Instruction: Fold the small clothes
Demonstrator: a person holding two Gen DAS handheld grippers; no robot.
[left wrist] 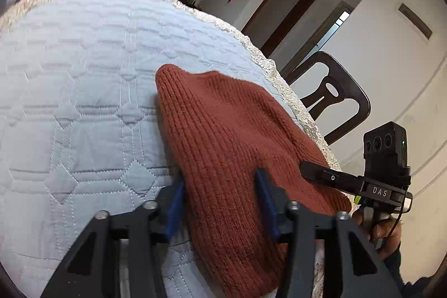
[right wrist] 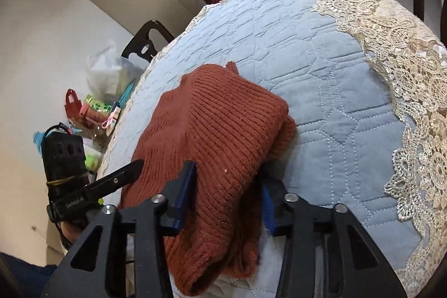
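Both grippers reach over the surface (left wrist: 83, 91), covered by a blue quilted cloth (right wrist: 335, 80) with lace edge. Rust-red knit garment (left wrist: 232, 136) lies folded near its edge. Left gripper (left wrist: 220, 203) and right gripper (right wrist: 227, 200) each stand half open astride the knit; a firm grip cannot be told.

The rust-brown sweater (left wrist: 232, 136) is a chunky ribbed knit, soft and matt. Under it the tabletop (left wrist: 83, 80) wears pale blue quilted cloth, stitched in a raised pattern, with a rough cream lace edging (right wrist: 413, 91). Each gripper (left wrist: 220, 203) looks matt black plastic with blue ridged pads (right wrist: 185, 193) and shiny metal bolts.
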